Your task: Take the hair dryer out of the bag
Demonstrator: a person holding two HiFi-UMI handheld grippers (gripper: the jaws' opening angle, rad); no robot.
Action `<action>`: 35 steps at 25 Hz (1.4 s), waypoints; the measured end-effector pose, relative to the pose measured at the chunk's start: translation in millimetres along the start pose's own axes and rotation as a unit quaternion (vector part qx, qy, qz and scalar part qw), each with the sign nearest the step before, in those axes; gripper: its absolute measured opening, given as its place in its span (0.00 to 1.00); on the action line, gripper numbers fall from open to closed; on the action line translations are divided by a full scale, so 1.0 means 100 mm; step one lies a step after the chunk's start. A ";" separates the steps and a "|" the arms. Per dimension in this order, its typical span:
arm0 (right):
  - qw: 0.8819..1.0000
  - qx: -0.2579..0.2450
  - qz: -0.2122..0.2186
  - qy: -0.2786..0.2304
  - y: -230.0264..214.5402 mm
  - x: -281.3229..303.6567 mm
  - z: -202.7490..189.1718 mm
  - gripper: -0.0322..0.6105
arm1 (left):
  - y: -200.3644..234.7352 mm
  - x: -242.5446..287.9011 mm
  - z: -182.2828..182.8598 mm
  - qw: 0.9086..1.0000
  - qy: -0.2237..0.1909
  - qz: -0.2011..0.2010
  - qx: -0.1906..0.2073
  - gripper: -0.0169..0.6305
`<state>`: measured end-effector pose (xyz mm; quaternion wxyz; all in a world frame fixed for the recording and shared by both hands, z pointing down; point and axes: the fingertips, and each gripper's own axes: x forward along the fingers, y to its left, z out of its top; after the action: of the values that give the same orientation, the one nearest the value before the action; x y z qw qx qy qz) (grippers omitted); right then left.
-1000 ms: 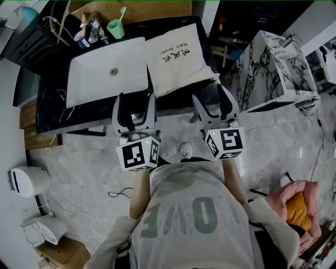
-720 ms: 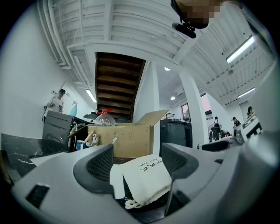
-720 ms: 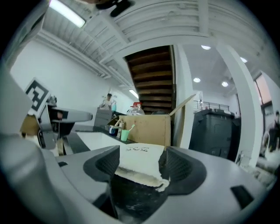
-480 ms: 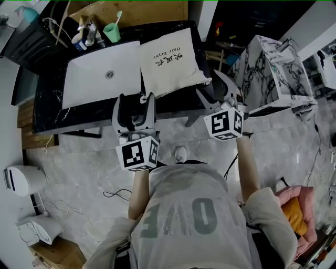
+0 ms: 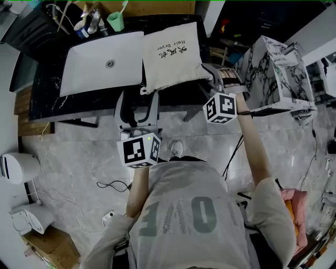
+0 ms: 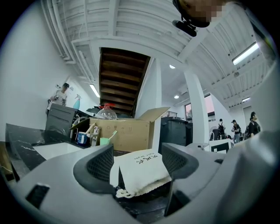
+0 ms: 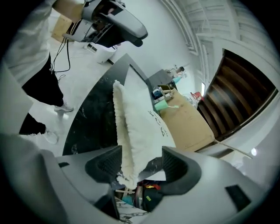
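Note:
A white cloth bag (image 5: 170, 55) printed "Hair Dryer" lies on the black marble counter (image 5: 47, 100), to the right of the sink. The hair dryer itself is hidden. My left gripper (image 5: 137, 103) is open at the counter's front edge, just short of the bag's near left corner. In the left gripper view the bag (image 6: 140, 170) and its drawstring end show between the open jaws, a little ahead. My right gripper (image 5: 209, 71) is open at the bag's right corner. In the right gripper view the bag's frayed edge (image 7: 129, 131) hangs between the jaws of the right gripper (image 7: 139, 165), which are apart.
A white sink (image 5: 102, 60) fills the counter's left half. A green cup with a toothbrush (image 5: 115, 21), bottles and a cardboard box (image 5: 142, 6) stand at the back. A marble-patterned cabinet (image 5: 273, 68) stands to the right. Cables and white appliances (image 5: 18, 168) lie on the floor.
My right gripper has moved forward and turned left, from in front of the counter to the bag's right corner. The left gripper has edged forward to the counter's front edge.

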<state>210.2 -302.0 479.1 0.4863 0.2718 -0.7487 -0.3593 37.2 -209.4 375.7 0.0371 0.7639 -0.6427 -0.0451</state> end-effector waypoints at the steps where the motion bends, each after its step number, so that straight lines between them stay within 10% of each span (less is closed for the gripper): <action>1: 1.000 -0.011 -0.001 -0.005 0.01 0.02 0.05 0.48 | 0.01 -0.01 0.00 1.000 0.000 0.002 -0.001 0.52; 3: 1.000 -0.026 -0.004 -0.009 0.02 0.06 0.12 0.26 | 0.04 -0.03 -0.02 1.000 0.003 0.007 -0.003 0.52; 9: 0.999 -0.023 -0.018 -0.023 -0.11 0.01 0.29 0.14 | 0.15 -0.07 -0.05 1.000 0.004 0.022 -0.006 0.52; 23: 0.996 -0.008 -0.061 -0.071 -0.88 -0.24 1.06 0.12 | -0.04 0.04 0.23 1.000 -0.005 -0.015 -0.004 0.52; 35: 0.994 0.012 -0.052 -0.090 -0.83 -0.28 1.16 0.12 | -0.59 0.56 -0.22 0.983 0.112 -0.143 0.024 0.47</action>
<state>118.3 -298.9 366.3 0.3941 0.2822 -0.7789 -0.3979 106.9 -254.6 389.6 0.0840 0.8488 -0.5194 0.0516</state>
